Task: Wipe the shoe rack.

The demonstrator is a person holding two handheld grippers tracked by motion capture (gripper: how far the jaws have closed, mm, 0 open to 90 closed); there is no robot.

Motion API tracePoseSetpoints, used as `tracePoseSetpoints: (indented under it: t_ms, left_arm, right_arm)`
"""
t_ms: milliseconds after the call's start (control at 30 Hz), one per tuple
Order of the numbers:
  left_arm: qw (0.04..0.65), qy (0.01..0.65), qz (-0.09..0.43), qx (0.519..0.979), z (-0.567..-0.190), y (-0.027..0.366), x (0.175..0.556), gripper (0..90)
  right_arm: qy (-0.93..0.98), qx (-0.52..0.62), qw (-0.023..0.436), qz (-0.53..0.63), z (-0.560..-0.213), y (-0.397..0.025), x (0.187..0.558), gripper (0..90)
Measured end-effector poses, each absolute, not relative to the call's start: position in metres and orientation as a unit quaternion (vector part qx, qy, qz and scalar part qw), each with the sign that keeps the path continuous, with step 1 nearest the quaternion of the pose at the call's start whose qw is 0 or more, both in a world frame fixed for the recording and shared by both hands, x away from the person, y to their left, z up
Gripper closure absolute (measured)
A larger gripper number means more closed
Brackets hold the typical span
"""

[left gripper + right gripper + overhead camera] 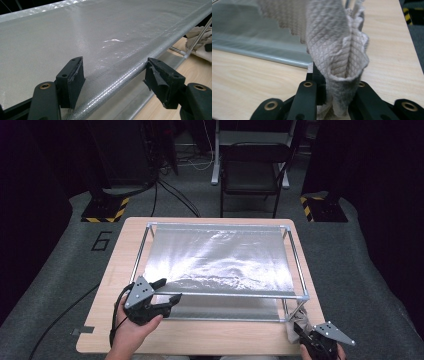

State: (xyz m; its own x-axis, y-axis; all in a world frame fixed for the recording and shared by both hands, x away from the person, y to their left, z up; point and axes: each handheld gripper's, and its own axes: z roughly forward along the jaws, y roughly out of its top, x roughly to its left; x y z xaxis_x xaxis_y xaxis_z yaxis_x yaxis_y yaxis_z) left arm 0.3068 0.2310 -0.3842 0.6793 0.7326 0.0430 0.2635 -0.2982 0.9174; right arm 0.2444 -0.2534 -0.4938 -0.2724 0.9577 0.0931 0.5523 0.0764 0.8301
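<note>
Looking down from the high view, a metal frame [298,265] with a shiny sheet [220,260] stretched across its top stands on the wooden table [200,340]; the left gripper [167,292] sits at the frame's near-left edge with its jaws spread, one over the sheet and one outside the front rail, gripping nothing, while the right gripper [300,329] waits at the near-right corner of the table, beside the frame's leg, clenched on a grey cloth [299,319]. From the left gripper view, the two black jaws stand wide apart astride the sheet's [100,42] hemmed front edge, near it but not pinching it; the sheet looks taut, smooth and probably slippery, so any bracing hold would go best on that wrapped rail edge. Farther right, the cloth [200,37] lies bunched past a thin frame leg. From the right gripper view, the cloth [332,47] rises from between the closed jaws in crumpled folds, quilted, soft and light; it will flop and bend under pressure, so it seems wise to keep hold low on the bunch and press a broad fold flat to the sheet for wiping.
</note>
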Motion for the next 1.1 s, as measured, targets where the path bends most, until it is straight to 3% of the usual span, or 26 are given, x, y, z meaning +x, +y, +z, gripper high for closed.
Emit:
tracePoseSetpoints:
  t_ms: [33, 67, 167, 200, 233, 367, 833, 1100]
  left_arm:
    - [0.497, 0.323, 0.237, 0.770, -0.384, 0.231, 0.307, 31.7]
    - [0.498, 0.324, 0.237, 0.769, -0.385, 0.231, 0.307, 31.7]
    - [0.497, 0.323, 0.238, 0.770, -0.385, 0.231, 0.307, 31.7]
    - [0.497, 0.323, 0.237, 0.770, -0.384, 0.231, 0.307, 31.7]
    - [0.495, 0.322, 0.236, 0.772, -0.384, 0.231, 0.307, 31.7]
    - [0.494, 0.320, 0.236, 0.773, -0.384, 0.231, 0.307, 31.8]
    - [0.493, 0.318, 0.235, 0.775, -0.384, 0.232, 0.308, 32.0]
    - [0.494, 0.317, 0.234, 0.775, -0.384, 0.232, 0.308, 32.1]
  right_arm:
    - [0.680, 0.543, 0.272, 0.411, -0.494, -0.248, 0.245, 81.6]
    - [0.699, 0.536, 0.246, 0.405, -0.491, -0.245, 0.244, 81.5]
    - [0.707, 0.524, 0.234, 0.414, -0.490, -0.233, 0.250, 81.5]
    - [0.696, 0.525, 0.249, 0.421, -0.493, -0.227, 0.254, 81.5]
    - [0.712, 0.518, 0.227, 0.417, -0.491, -0.225, 0.256, 81.5]
    - [0.718, 0.512, 0.209, 0.422, -0.496, -0.205, 0.271, 81.4]
    - [0.744, 0.494, 0.188, 0.409, -0.510, -0.169, 0.319, 77.4]
    - [0.742, 0.490, 0.192, 0.416, -0.516, -0.162, 0.330, 52.5]
